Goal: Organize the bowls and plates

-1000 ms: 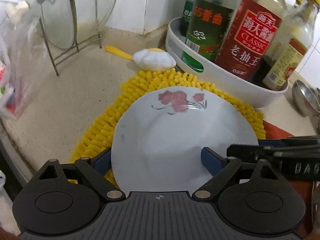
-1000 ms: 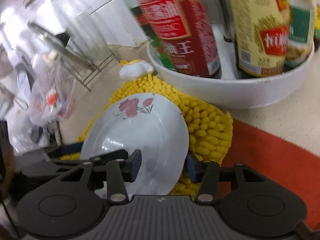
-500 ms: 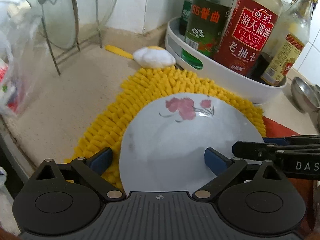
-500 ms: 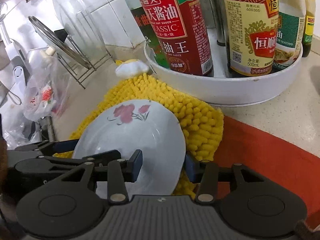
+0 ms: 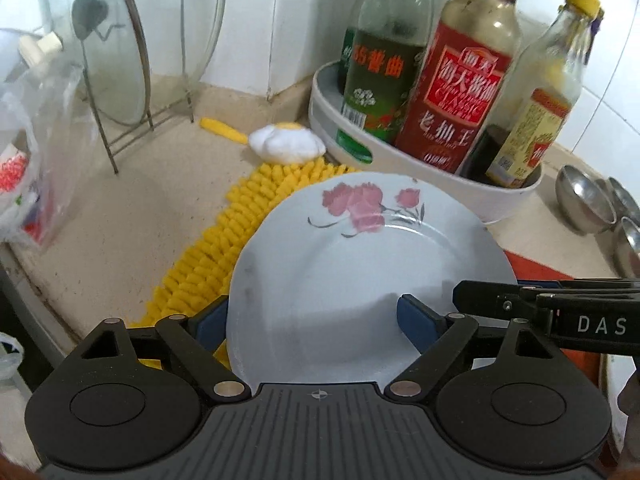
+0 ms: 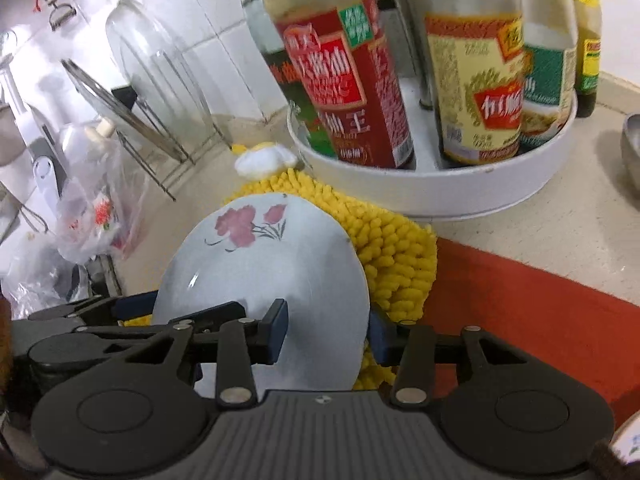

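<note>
A white plate with pink flowers is tilted up off the yellow chenille mat; it also shows in the right wrist view. My left gripper straddles the plate's near left rim, one finger under and one over it. My right gripper straddles the plate's right rim the same way, and it shows at the right of the left wrist view. Both sets of jaws stand close on the rim.
A white round tray with sauce bottles stands just behind the plate. A wire rack with glass lids is at the back left, a plastic bag at the left, steel bowls at the right. A red mat lies right of the yellow mat.
The plate has risen off the yellow mat and tilted up, and both grippers moved up with it. The bottles loom closer in the right wrist view.
</note>
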A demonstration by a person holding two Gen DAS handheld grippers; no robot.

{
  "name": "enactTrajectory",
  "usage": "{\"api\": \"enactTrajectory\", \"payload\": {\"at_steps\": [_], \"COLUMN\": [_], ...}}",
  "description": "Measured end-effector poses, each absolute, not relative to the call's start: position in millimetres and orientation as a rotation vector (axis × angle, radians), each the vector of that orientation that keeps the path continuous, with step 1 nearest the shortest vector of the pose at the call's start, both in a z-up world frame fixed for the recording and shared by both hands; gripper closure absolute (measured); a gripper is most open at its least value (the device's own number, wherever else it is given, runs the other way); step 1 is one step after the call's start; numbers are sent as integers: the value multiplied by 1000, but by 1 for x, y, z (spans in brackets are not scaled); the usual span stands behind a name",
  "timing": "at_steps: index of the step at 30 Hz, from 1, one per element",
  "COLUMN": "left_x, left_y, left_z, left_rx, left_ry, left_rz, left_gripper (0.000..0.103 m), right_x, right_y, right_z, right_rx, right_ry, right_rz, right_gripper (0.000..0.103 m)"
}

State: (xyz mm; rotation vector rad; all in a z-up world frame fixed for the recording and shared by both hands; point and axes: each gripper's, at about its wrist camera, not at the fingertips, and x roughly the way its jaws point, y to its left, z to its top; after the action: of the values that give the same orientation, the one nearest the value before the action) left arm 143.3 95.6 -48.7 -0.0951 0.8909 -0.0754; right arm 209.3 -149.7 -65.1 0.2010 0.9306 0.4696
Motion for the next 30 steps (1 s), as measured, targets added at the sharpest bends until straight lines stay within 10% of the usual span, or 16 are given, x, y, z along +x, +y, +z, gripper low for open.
{"api": "enactTrajectory", "payload": {"at_steps": [30], "left_x": [138], "left_y": [17], "left_z": [-11], "left_rx": [-9], "left_ry": [799], "left_rz": [-176], "left_gripper": [12], "right_x": [184], "right_y": [-227], "right_z": [-35], "right_rx": [309], "right_ry": [810], "right_rz": [362], "right_gripper": [63]}}
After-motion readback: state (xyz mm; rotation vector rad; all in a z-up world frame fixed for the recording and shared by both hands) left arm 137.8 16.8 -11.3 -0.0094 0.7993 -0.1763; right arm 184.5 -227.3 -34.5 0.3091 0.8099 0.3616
